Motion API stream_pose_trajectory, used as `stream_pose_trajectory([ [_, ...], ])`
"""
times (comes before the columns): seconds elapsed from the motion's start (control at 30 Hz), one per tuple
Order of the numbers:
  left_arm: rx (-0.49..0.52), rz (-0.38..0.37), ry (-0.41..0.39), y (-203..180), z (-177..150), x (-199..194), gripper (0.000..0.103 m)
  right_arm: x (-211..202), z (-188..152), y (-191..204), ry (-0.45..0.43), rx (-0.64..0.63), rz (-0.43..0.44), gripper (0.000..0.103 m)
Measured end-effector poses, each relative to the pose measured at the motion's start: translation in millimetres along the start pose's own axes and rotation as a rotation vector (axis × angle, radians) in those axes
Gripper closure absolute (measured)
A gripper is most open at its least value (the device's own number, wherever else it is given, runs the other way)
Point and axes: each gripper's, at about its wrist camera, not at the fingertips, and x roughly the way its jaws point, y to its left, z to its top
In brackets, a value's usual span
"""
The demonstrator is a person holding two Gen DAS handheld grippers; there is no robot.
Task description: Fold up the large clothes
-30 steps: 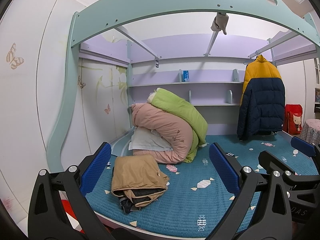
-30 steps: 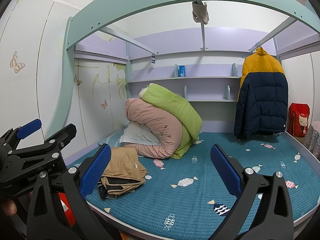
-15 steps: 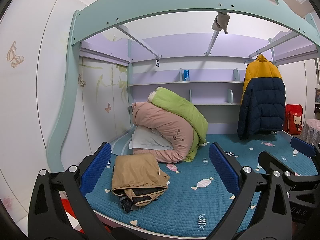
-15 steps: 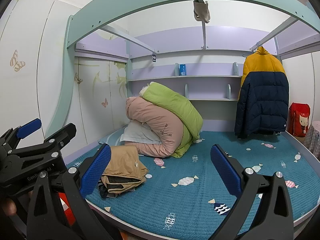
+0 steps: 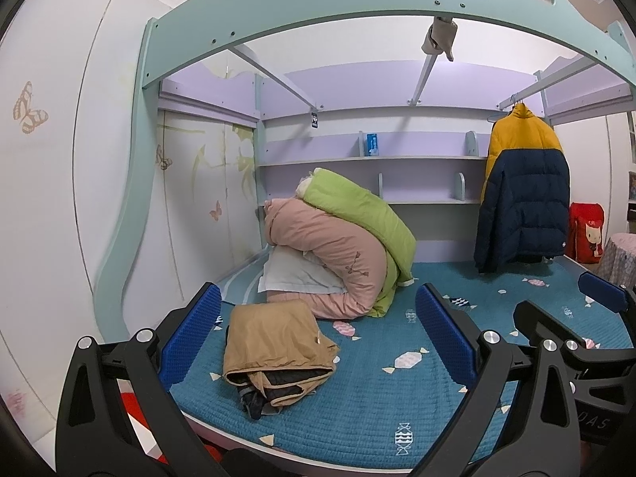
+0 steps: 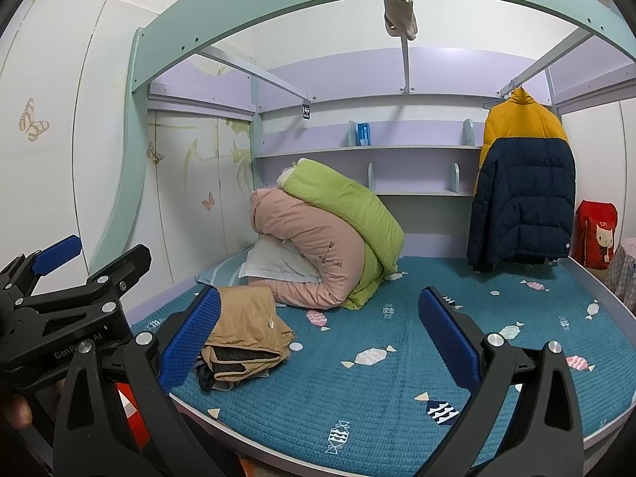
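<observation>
A tan garment with a dark lining (image 5: 276, 351) lies folded in a bundle near the front left edge of the teal bed cover (image 5: 377, 397); the right wrist view shows the same garment (image 6: 244, 336). My left gripper (image 5: 318, 334) hovers in front of the bed, open and empty, its blue pads framing the bundle. My right gripper (image 6: 318, 332) is open and empty too, held back from the bed edge. In the left wrist view the right gripper (image 5: 572, 330) appears at the right, and in the right wrist view the left gripper (image 6: 71, 278) at the left.
Rolled pink and green quilts (image 5: 342, 246) on a white pillow fill the bed's back left. A yellow and navy puffer jacket (image 5: 520, 194) hangs at the right by a red bag (image 5: 586, 234). A low teal arch (image 5: 357, 8) and shelves frame the bed.
Both views have shifted very slightly; the folded garment and both open grippers stay as they were.
</observation>
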Motion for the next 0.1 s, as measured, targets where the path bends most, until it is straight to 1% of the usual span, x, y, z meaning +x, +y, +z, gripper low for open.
stream_pose_trajectory([
  [0.1,0.012,0.003,0.007,-4.2,-3.1,5.4,0.005,7.1,-0.2,-4.2,0.015,0.000,-0.006,0.007],
])
